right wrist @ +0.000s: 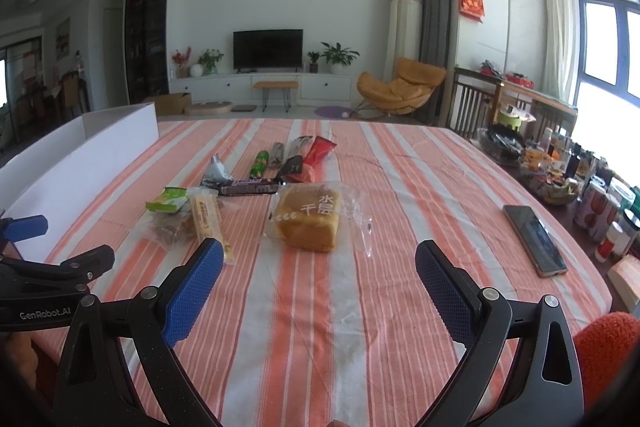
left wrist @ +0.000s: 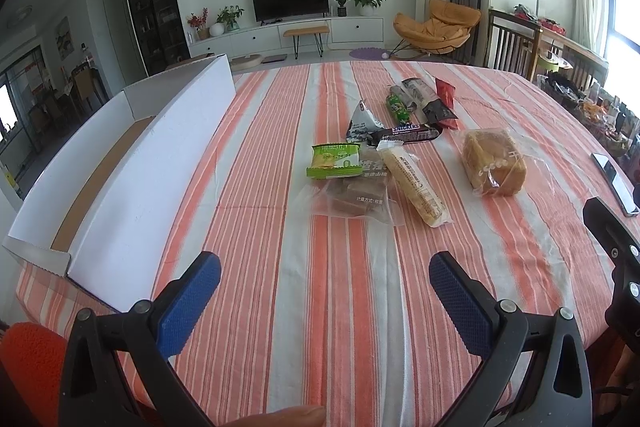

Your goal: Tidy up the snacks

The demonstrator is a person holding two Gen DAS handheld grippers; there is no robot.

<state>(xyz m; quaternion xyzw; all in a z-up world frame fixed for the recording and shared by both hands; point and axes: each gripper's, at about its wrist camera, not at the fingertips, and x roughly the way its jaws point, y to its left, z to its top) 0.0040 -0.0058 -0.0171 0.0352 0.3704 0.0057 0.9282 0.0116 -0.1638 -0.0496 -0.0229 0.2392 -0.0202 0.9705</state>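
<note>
My left claw [left wrist: 325, 281] hangs wide open over the striped worktop [left wrist: 340, 307], its blue pads [left wrist: 188, 301] gripping nothing. My right claw [right wrist: 319, 269] is just as wide open and empty, low over the same cloth; its black frame shows at the right edge of the left view.

Just ahead of the right claw lies the bagged bread [right wrist: 308, 221], a golden loaf in clear wrap. To its left the long yellow stick [right wrist: 208, 221] lies over one edge of the clear bag of brown cakes [right wrist: 172, 229], and the green pack [right wrist: 168, 199] rests on that bag's far end. Beyond them the Snickers bar [right wrist: 250, 187] lies crosswise, touching the grey triangular pouch [right wrist: 218, 171]. Farther back sit a green tube [right wrist: 260, 163], a grey roll [right wrist: 277, 154], dark packets [right wrist: 292, 165] and a red packet [right wrist: 316, 153], bunched close together.

At the left side of the worktop stands the white box [left wrist: 160, 163], open on top, well apart from the snacks. A phone [right wrist: 534, 239] lies flat to the right.
</note>
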